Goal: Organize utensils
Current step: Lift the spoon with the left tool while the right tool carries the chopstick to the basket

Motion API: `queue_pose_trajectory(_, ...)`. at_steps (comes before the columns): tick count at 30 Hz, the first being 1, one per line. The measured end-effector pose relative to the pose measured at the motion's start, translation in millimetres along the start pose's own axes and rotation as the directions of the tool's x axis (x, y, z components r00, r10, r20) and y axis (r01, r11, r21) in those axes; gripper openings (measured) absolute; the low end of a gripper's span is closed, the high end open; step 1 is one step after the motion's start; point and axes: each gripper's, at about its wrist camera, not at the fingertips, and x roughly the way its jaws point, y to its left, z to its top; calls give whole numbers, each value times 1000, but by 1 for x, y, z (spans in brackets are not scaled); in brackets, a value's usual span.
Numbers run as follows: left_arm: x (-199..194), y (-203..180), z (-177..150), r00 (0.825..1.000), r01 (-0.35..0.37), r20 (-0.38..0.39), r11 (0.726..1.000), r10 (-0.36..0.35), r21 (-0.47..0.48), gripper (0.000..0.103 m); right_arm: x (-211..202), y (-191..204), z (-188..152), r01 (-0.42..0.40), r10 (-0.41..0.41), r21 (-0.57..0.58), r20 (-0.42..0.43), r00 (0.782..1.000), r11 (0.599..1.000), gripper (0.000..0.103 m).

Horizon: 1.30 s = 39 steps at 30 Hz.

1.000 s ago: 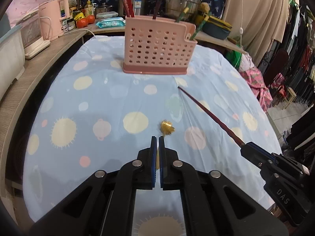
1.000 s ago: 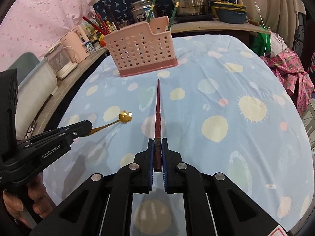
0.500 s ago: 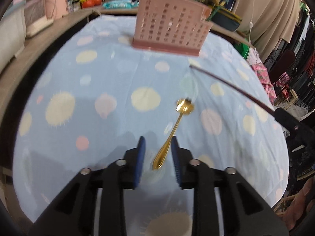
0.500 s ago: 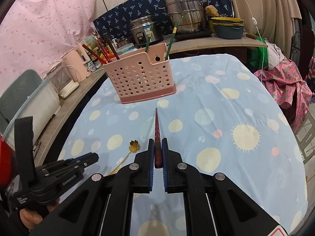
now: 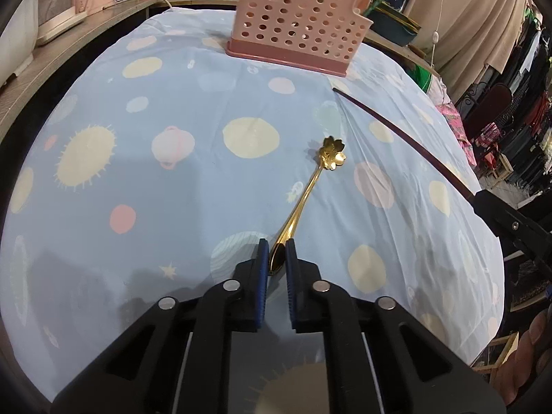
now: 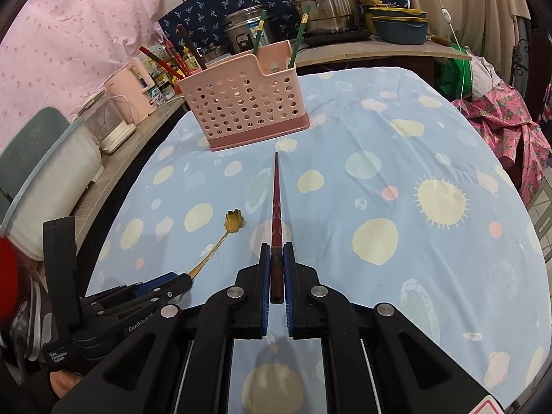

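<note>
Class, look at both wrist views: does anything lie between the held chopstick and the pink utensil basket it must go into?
Nothing visible does. The chopstick in the right gripper points at the basket across bare tablecloth; the gold spoon lies off to its left.

The left gripper (image 5: 277, 252) sits low over the blue dotted tablecloth (image 5: 172, 207), on the near side of the pink utensil basket (image 5: 293, 17), its blue-padded jaws closed around the handle end of a gold flower-bowled spoon (image 5: 310, 186). The right gripper (image 6: 277, 258), just beside it on the same near side of the basket, clamps the thick end of a dark red chopstick (image 6: 276, 200) that points toward the basket.
</note>
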Motion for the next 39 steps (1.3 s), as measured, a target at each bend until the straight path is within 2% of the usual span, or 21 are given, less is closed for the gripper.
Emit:
queue_pose_trajectory(5,-5,-3,1,1000,7,0,1000,-7,13,4,0,0,-1,2,-2,-1,-4,1000,1000,7)
queue_pose_trajectory(9,-20,-7,8,999,1,32,1000,-2,29,1,-3,0,1,0,0,-3,9,1000,1000,7)
queue_pose_trajectory(18,-62,-14,43,991,20,131,999,-23,27,1,-30,2,27,-19,20,-3,108,994,1000,7)
queue_pose_trajectory(28,-98,-25,94,965,-3,260,998,-13,60,1,-51,6,69,-61,62,-15,199,978,998,7)
queue_pose_trajectory(39,-126,-21,160,928,-30,374,998,7,56,1,-67,5,132,-96,97,-21,308,946,995,7)
